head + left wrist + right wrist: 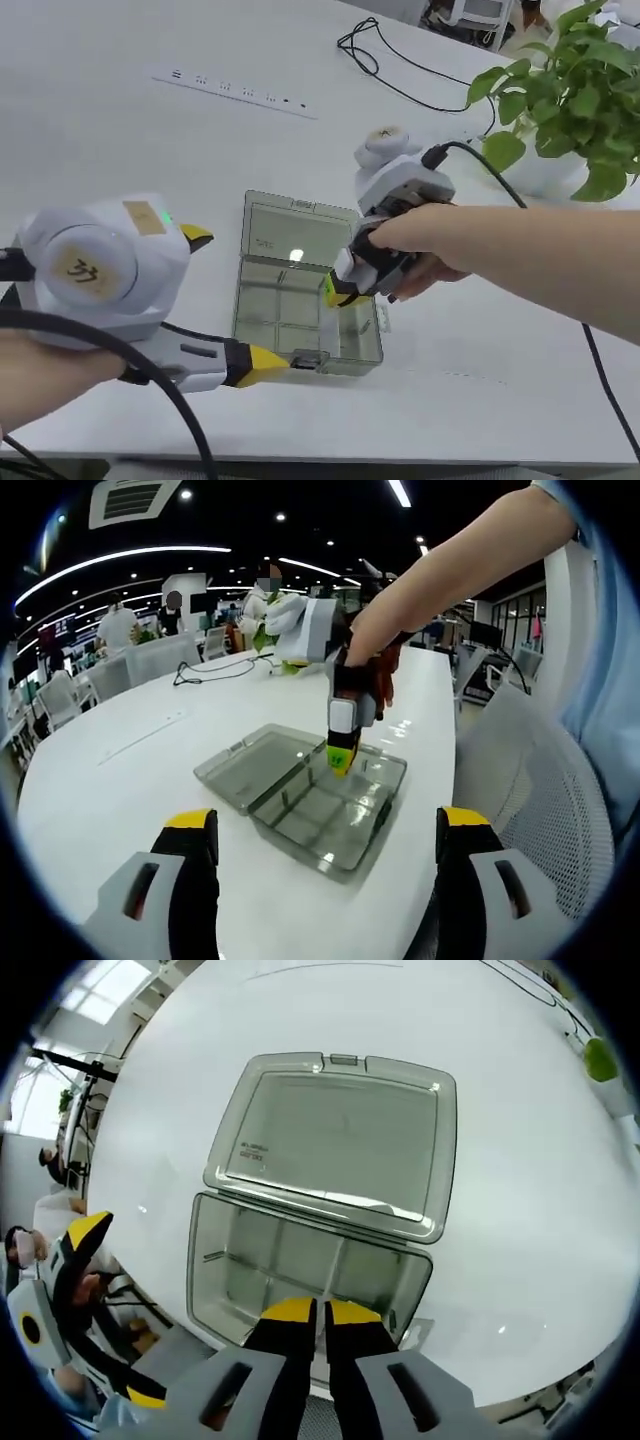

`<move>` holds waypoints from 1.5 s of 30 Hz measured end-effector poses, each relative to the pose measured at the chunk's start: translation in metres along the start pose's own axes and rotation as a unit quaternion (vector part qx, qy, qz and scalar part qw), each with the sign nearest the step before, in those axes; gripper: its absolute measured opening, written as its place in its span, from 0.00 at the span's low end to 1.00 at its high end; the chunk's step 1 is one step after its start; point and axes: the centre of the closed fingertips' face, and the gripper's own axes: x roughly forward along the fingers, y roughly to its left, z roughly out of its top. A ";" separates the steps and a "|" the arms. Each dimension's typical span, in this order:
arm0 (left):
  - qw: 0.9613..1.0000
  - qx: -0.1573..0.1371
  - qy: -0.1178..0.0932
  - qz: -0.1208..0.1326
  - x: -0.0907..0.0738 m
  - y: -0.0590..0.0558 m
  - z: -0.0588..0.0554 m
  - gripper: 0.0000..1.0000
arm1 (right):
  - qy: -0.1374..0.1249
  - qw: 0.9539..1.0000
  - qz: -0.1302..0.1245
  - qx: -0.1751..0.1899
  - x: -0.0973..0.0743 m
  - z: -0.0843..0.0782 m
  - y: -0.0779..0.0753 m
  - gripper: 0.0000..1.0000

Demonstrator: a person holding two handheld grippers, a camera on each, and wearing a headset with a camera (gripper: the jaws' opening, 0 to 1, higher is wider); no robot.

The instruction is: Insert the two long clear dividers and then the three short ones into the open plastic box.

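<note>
The open clear plastic box [262,330] lies mid-table with its lid [290,222] folded back flat. Clear dividers stand inside its base [290,1255]. My right gripper [340,292] points down into the base's right side, its yellow jaws nearly together [320,1310] with a thin clear divider edge pinched between them. The left gripper view catches it too, dipping into the box [340,763]. My left gripper [232,300] hovers open at the box's left, one jaw by the near corner, with the box [330,845] ahead of its spread jaws [325,820].
A small clear piece [384,318] lies on the table at the box's right edge. A white power strip [235,90] and black cable [400,70] lie farther back, a potted plant [570,90] at the right. The table's front edge runs just below the box.
</note>
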 end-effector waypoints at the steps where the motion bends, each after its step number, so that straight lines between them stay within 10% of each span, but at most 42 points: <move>1: 1.000 0.000 0.001 -0.001 0.000 0.000 0.000 0.92 | -0.003 1.000 0.004 0.000 0.000 0.001 -0.001 0.05; 15: 1.000 0.005 0.011 0.006 -0.005 0.001 -0.004 0.92 | -0.069 0.994 0.073 -0.051 -0.002 0.000 0.021 0.45; 26: 1.000 0.005 0.017 0.005 -0.004 -0.006 -0.005 0.92 | -0.181 0.973 0.136 -0.051 -0.023 0.029 0.033 0.87; 29: 1.000 0.005 0.018 0.007 -0.004 -0.005 -0.005 0.92 | -0.229 0.956 0.162 -0.091 -0.030 0.030 0.049 0.96; 38: 1.000 0.001 0.021 0.018 -0.008 -0.002 -0.004 0.92 | -0.262 0.941 0.144 -0.156 -0.030 0.010 0.038 1.00; 42: 0.999 -0.007 0.021 0.023 -0.010 0.000 -0.005 0.92 | -0.335 0.909 0.155 -0.195 -0.044 0.020 0.035 1.00; 44: 0.999 -0.007 0.022 0.026 -0.010 0.001 -0.005 0.92 | -0.331 0.911 0.155 -0.191 -0.044 0.015 0.031 1.00; 45: 0.999 -0.010 0.022 0.028 -0.011 0.001 -0.005 0.92 | -0.350 0.901 0.160 -0.199 -0.048 0.016 0.032 1.00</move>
